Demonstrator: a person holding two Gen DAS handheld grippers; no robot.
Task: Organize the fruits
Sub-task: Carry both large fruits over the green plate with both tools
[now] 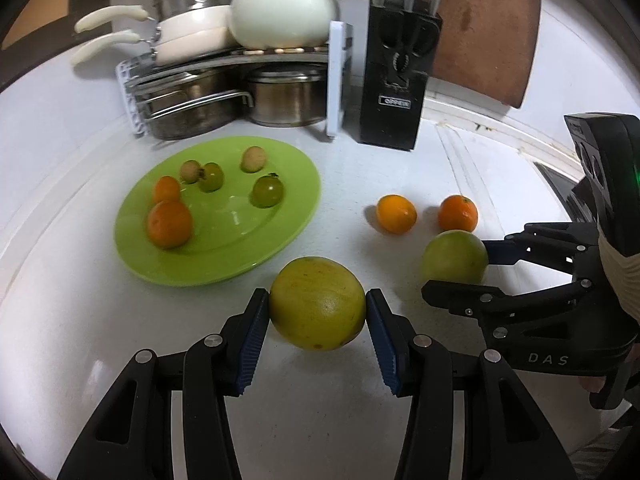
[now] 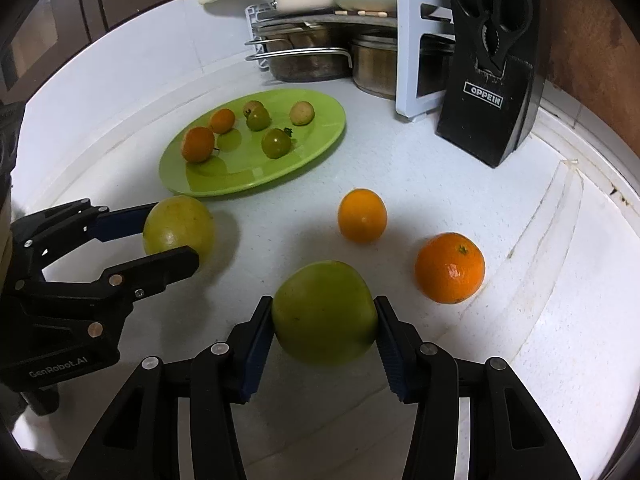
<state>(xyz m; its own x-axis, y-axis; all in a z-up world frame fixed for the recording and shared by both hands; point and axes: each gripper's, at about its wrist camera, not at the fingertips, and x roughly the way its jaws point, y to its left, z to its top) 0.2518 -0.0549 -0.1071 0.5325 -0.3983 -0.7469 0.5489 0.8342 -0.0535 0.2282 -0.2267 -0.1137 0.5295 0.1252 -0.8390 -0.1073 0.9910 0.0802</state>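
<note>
White countertop point(image 1: 460, 152), green plate point(image 1: 296, 216), pot rack point(image 1: 240, 60), knife block point(image 1: 394, 92)

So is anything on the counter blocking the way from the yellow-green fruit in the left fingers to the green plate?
Nothing visible does. The yellow-green fruit sits in the left gripper just short of the green plate, with bare white counter between. The plate's near centre is free; its small fruits sit farther back.

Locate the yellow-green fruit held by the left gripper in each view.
Left wrist: the yellow-green fruit sits bottom centre, clamped by the left gripper.
Right wrist: same fruit at left, below the plate's near rim.
Shared landmark: the green plate.
</note>
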